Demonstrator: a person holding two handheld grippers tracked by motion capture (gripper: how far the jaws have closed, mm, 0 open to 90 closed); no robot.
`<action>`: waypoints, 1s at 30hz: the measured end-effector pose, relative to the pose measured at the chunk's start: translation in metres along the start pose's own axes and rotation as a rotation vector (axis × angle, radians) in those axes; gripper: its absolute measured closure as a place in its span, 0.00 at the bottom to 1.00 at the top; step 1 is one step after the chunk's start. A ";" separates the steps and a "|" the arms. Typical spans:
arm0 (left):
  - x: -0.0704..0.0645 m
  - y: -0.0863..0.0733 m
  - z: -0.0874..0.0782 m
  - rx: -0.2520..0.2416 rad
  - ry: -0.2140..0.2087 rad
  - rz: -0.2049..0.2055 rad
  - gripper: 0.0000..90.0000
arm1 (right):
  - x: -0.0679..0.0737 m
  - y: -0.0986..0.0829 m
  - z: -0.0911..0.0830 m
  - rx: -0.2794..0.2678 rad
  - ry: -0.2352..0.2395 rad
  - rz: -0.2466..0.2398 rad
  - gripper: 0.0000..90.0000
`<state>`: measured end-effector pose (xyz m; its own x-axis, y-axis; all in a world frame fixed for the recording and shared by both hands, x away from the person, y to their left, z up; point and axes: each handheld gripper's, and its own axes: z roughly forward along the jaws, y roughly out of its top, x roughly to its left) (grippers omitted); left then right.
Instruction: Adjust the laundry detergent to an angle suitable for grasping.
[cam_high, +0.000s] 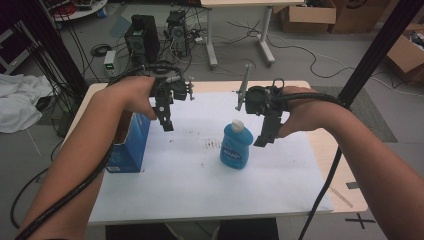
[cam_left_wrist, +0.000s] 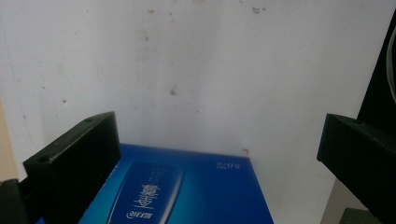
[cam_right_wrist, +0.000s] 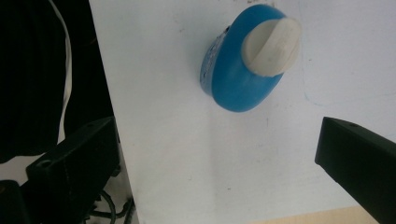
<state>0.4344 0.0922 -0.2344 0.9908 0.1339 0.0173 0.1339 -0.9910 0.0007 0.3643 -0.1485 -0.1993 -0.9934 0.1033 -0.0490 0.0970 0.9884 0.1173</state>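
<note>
High view: upright blue bottle (cam_high: 235, 148), white cap.

blue bottle (cam_high: 236, 146) — white cap (cam_high: 237, 125), blue box (cam_high: 129, 145)

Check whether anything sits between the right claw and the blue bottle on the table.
Nothing visible does. The right claw hangs open just beside the blue bottle, which stands upright on the white table with bare surface around it. The blue box stands far off by the left claw.

Dim, cool overhead light; soft shadows under the forearms on the white table sheet (cam_high: 200, 190); the high view bends at its edges; close jaws look slightly blurred.
</note>
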 end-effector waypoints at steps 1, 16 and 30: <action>0.000 -0.001 0.000 0.000 0.001 -0.001 0.00 | 0.001 -0.002 0.000 0.000 0.007 -0.009 0.00; 0.001 0.000 0.000 -0.003 -0.001 -0.005 0.00 | 0.001 -0.019 0.020 0.058 0.051 -0.021 0.00; 0.004 -0.001 0.001 -0.004 -0.010 -0.014 0.00 | -0.011 -0.020 0.026 0.053 0.061 -0.032 0.00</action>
<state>0.4378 0.0940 -0.2357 0.9890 0.1480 0.0073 0.1480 -0.9890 0.0049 0.3748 -0.1668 -0.2274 -0.9977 0.0666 0.0092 0.0670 0.9957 0.0643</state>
